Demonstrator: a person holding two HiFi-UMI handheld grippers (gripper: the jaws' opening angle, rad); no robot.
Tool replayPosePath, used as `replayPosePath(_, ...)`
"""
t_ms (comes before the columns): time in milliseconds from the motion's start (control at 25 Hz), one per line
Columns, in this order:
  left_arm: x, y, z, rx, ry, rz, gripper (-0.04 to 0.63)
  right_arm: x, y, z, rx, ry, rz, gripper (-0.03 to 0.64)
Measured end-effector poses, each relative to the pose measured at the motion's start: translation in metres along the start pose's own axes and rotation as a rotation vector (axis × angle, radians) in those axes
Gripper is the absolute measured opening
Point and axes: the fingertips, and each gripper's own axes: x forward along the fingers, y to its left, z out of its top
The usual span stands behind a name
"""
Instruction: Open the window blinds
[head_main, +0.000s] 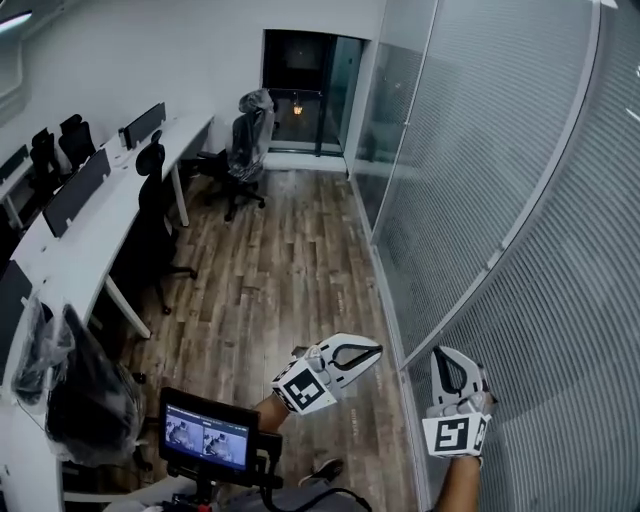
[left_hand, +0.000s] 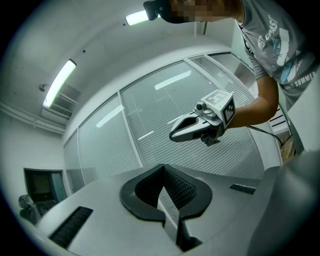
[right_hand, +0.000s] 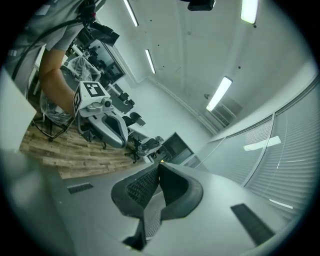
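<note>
The blinds (head_main: 520, 170) run along the right side, just beside the right gripper (head_main: 441, 356). The left gripper (head_main: 372, 349) hangs near it, over the floor (head_main: 270, 270). Both grippers have their jaws pressed together on nothing. The blinds are thin, pale horizontal slats in tall panels split by slim metal frames (head_main: 520, 215). The floor is wood plank. White desks (head_main: 90, 230) and black chairs (head_main: 160, 200) stand well apart on the opposite side.
</note>
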Motion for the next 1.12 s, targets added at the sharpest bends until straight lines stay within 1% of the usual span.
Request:
replayPosePath(200, 0.001, 0.012, 0.003, 0.042, -0.002, 0.017, 0.003, 0.008, -0.008, 0.003, 0.001, -0.031, -0.019, 0.003)
replayPosePath(280, 0.029, 0.027, -0.001, 0.044, -0.007, 0.031, 0.003, 0.023, -0.027, -0.020, 0.004, -0.038, -0.017, 0.003)
replayPosePath(360, 0.072, 0.044, -0.016, 0.049, 0.006, 0.039, 0.003, 0.049, -0.055, -0.055, 0.004, -0.052, -0.008, 0.003)
replayPosePath(440, 0.101, 0.056, -0.027, 0.060, 0.017, 0.043, 0.003, 0.068, -0.073, -0.077, 0.006, -0.067, 0.002, 0.003)
replayPosePath(600, 0.133, 0.075, -0.036, 0.062, 0.020, 0.052, 0.004, 0.090, -0.093, -0.102, 0.011, -0.069, 0.014, 0.002)
replayPosePath(760, 0.161, 0.102, -0.051, 0.068, 0.046, 0.060, 0.003, 0.124, -0.112, -0.123, 0.026, -0.086, 0.030, 0.003)
replayPosePath(840, 0.173, 0.116, -0.060, 0.060, 0.054, 0.070, 0.003, 0.140, -0.116, -0.135, 0.029, -0.080, 0.061, 0.003)
replayPosePath(960, 0.181, 0.145, -0.067, 0.080, 0.040, 0.066, 0.003, 0.160, -0.123, -0.146, 0.016, -0.047, 0.077, 0.003)
replayPosePath(1040, 0.183, 0.163, -0.073, 0.083, 0.022, 0.062, 0.003, 0.173, -0.132, -0.153, 0.008, -0.023, 0.062, 0.003)
replayPosePath(1120, 0.197, 0.187, -0.083, 0.096, 0.008, 0.054, 0.003, 0.193, -0.152, -0.166, 0.003, -0.009, 0.029, 0.003)
